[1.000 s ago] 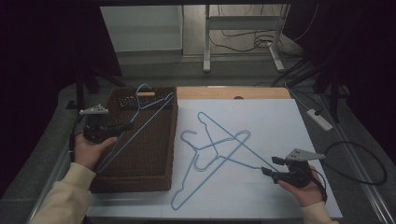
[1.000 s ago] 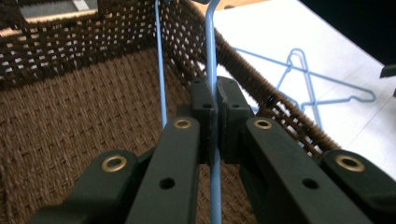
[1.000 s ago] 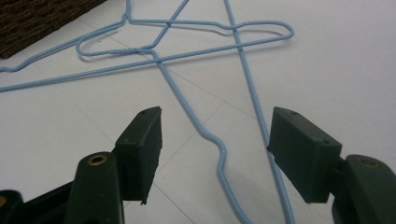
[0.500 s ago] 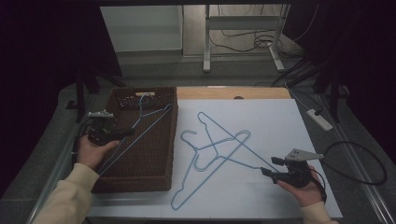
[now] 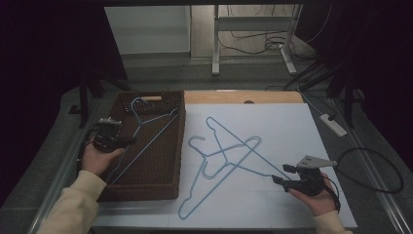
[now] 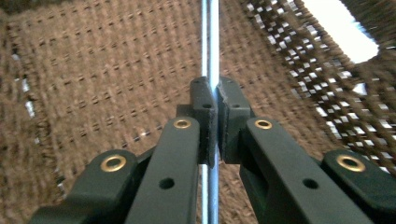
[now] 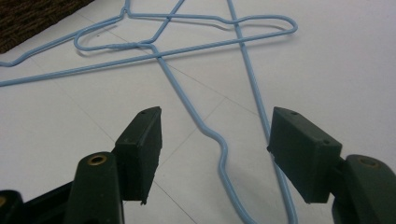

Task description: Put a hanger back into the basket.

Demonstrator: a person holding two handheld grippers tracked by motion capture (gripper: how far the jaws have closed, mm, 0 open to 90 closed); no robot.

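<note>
A blue wire hanger [image 5: 157, 130] lies slanted inside the brown woven basket [image 5: 146, 192] at the left, its hook near the back wall. My left gripper [image 5: 127, 142] is shut on one of its wires. In the left gripper view the pads [image 6: 205, 116] pinch the thin blue wire [image 6: 213, 46] over the basket's weave. Two more blue hangers [image 5: 234, 146] lie crossed on the white sheet [image 5: 292, 126]. My right gripper [image 5: 281, 174] stands open at their right-hand corner. In the right gripper view that bent corner [image 7: 223, 149] lies on the sheet between my spread jaws [image 7: 217, 140], touching neither.
A white power strip [image 5: 333, 124] and a looped black cable [image 5: 384, 165] lie off the sheet at the right. A wooden strip [image 5: 272, 97] borders the sheet's far edge. Metal table legs and cables stand beyond on the floor.
My left hand has sunk with its hanger, which now lies lower and flatter in the basket, hook down near the back wall. The right hand and the crossed hangers have kept still.
</note>
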